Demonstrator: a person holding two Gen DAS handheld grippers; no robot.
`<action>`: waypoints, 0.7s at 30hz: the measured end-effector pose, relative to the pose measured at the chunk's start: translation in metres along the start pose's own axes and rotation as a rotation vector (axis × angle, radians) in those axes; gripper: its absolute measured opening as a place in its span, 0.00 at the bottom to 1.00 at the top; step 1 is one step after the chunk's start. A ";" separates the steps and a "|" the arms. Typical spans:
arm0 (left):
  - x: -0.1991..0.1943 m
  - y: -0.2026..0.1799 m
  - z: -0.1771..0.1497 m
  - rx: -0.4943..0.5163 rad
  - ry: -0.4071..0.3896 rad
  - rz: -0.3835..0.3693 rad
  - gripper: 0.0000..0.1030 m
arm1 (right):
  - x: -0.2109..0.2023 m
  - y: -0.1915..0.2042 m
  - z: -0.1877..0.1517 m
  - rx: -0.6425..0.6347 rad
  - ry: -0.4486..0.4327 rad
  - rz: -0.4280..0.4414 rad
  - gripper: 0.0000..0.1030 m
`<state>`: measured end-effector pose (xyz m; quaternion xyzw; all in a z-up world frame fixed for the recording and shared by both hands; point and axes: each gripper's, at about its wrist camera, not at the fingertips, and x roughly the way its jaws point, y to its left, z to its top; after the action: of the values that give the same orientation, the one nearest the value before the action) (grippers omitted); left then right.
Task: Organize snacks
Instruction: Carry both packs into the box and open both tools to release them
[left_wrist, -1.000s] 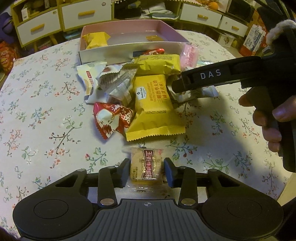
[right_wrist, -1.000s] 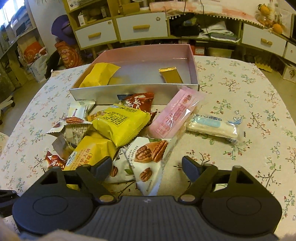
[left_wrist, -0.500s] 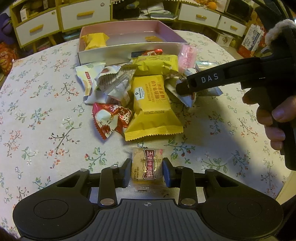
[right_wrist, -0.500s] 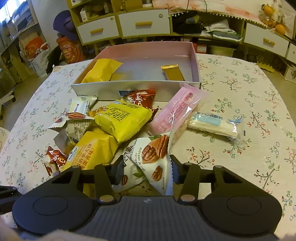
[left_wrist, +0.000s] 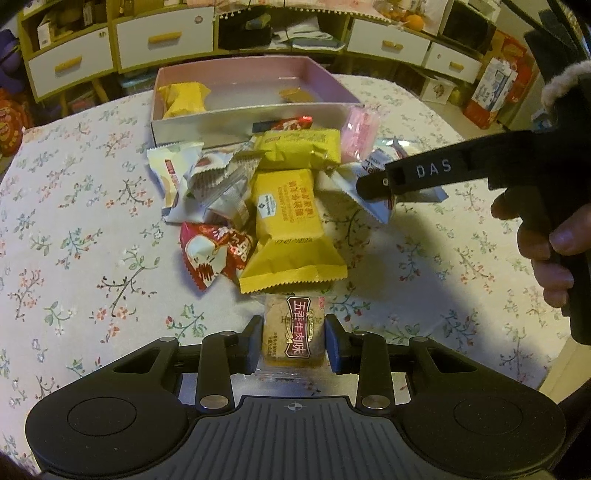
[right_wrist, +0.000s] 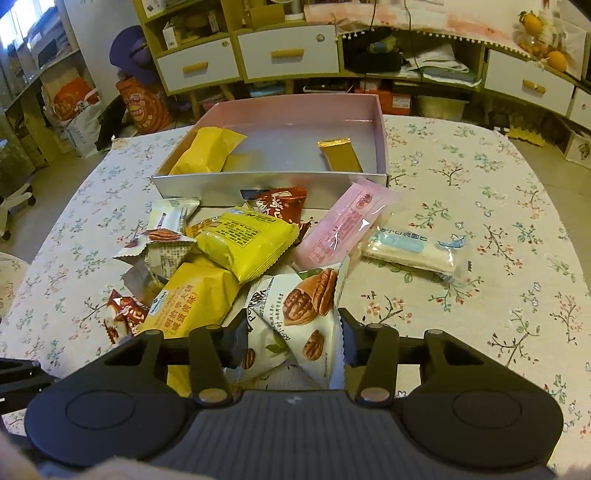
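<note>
My left gripper (left_wrist: 294, 332) is shut on a small brown beef-snack packet (left_wrist: 293, 338) just above the floral tablecloth. My right gripper (right_wrist: 293, 332) is shut on a white pecan packet (right_wrist: 306, 295) at the near edge of the snack pile. Seen from the left wrist, that right gripper (left_wrist: 369, 184) reaches in from the right with a hand (left_wrist: 546, 251) on its grip. Behind the pile stands an open pink box (right_wrist: 221, 188) holding a yellow packet (right_wrist: 207, 147) and a gold bar (right_wrist: 340, 155).
The pile holds two yellow packets (left_wrist: 291, 221) (right_wrist: 247, 240), a red packet (left_wrist: 210, 254), a pink packet (right_wrist: 343, 225) and a white-and-blue one (right_wrist: 406, 247). Bare tablecloth (left_wrist: 92, 240) lies to the left. Cabinets with drawers (right_wrist: 288, 55) stand beyond the table.
My right gripper's jaws have come together from wide apart onto the pecan packet. The left gripper has kept its hold on the beef-snack packet and stayed in place.
</note>
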<state>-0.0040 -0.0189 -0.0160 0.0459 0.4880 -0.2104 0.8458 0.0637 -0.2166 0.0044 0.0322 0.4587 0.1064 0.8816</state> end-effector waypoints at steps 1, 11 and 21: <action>-0.002 -0.001 0.001 0.002 -0.005 -0.004 0.31 | -0.001 0.000 0.000 0.001 -0.001 0.001 0.43; -0.021 -0.007 0.015 0.014 -0.073 -0.019 0.31 | -0.016 -0.006 0.004 0.015 -0.032 0.012 0.43; -0.036 -0.003 0.037 -0.010 -0.144 -0.004 0.31 | -0.030 -0.007 0.012 0.015 -0.088 0.020 0.43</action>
<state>0.0093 -0.0209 0.0341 0.0254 0.4270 -0.2125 0.8786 0.0574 -0.2293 0.0344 0.0480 0.4201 0.1102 0.8995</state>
